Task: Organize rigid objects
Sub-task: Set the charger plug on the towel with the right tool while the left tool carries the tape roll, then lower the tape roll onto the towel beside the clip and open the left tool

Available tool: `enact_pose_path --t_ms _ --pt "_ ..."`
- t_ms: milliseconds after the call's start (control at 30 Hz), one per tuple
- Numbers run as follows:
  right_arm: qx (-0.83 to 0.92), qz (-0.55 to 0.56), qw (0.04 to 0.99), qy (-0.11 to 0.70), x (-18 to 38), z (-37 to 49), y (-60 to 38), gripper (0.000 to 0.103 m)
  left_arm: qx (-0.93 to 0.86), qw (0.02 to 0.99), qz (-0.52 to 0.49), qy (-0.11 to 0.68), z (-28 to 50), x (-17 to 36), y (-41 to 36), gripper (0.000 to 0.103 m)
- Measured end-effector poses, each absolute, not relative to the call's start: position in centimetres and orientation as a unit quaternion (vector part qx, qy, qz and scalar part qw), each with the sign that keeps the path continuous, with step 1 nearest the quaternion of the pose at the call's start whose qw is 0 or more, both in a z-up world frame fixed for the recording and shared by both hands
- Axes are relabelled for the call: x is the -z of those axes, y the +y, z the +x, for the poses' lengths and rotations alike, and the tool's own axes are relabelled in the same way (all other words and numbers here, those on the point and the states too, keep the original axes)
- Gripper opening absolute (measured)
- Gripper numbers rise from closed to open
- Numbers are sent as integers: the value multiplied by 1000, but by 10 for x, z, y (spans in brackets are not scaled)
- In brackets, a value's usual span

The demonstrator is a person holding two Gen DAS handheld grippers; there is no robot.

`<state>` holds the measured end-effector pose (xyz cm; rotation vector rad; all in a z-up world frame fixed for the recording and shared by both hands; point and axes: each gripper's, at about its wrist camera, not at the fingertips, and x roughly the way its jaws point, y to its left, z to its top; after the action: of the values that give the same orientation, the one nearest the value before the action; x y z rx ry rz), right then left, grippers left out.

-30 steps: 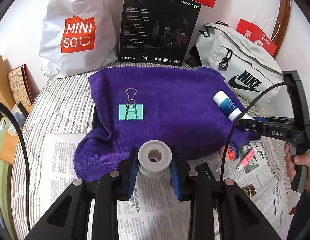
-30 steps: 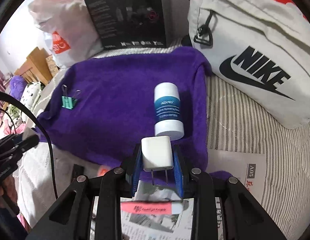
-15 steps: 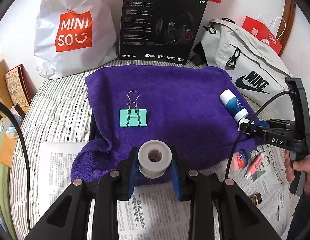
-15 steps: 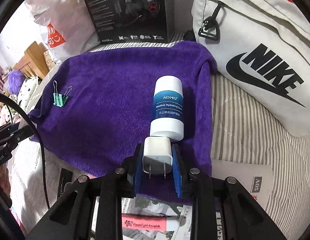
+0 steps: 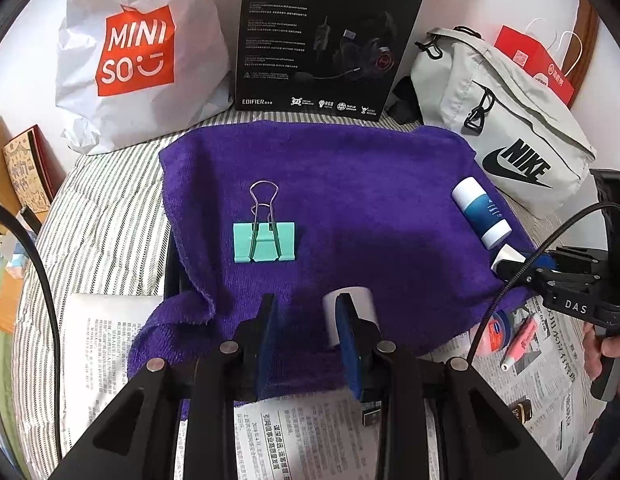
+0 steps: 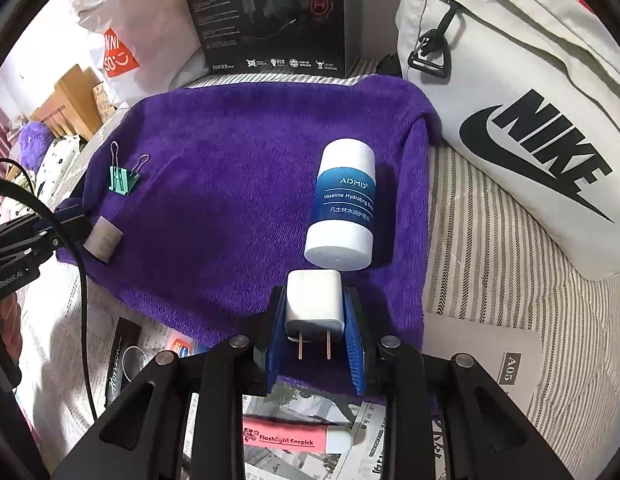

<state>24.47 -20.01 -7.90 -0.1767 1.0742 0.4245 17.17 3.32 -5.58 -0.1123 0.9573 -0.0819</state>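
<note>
The white plug (image 6: 315,298) is clamped by the right gripper (image 6: 315,344) at the towel's (image 6: 246,168) six o'clock edge, ready for setting down; the tape roll (image 5: 352,312) lies beside the parted left gripper (image 5: 306,340)

Striped grey-white bedding (image 5: 106,216) as work surface, newspaper sheets (image 5: 110,344) spread over near part. White wall (image 5: 26,40) behind. Against it: white Miniso bag (image 5: 138,52), black headset box (image 5: 326,36), grey Nike bag (image 5: 506,136), red paper bag (image 5: 538,68). Wooden furniture (image 6: 66,100) off to one side, fuzzy purple cushion (image 6: 34,136) beside it. Bright, even daylight.
</note>
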Motion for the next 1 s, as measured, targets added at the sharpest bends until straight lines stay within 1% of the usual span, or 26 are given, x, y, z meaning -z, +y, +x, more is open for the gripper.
enact_pose_path --t_ms 100,333,600,900,1000 --pt "-202 -81 833 509 77 244 -201 29 40 883 -53 464 173 58 34 28" --pt "-205 -70 832 510 74 242 -203 40 78 876 -60 472 182 58 18 28" --pt "-208 -65 834 506 72 238 -205 42 88 877 -59 470 185 48 5 28" --pt "-211 -55 836 503 69 233 -211 44 81 862 -11 499 196 62 -20 29" --pt "-213 -56 836 502 68 231 -211 44 83 860 -21 503 198 65 -17 30"
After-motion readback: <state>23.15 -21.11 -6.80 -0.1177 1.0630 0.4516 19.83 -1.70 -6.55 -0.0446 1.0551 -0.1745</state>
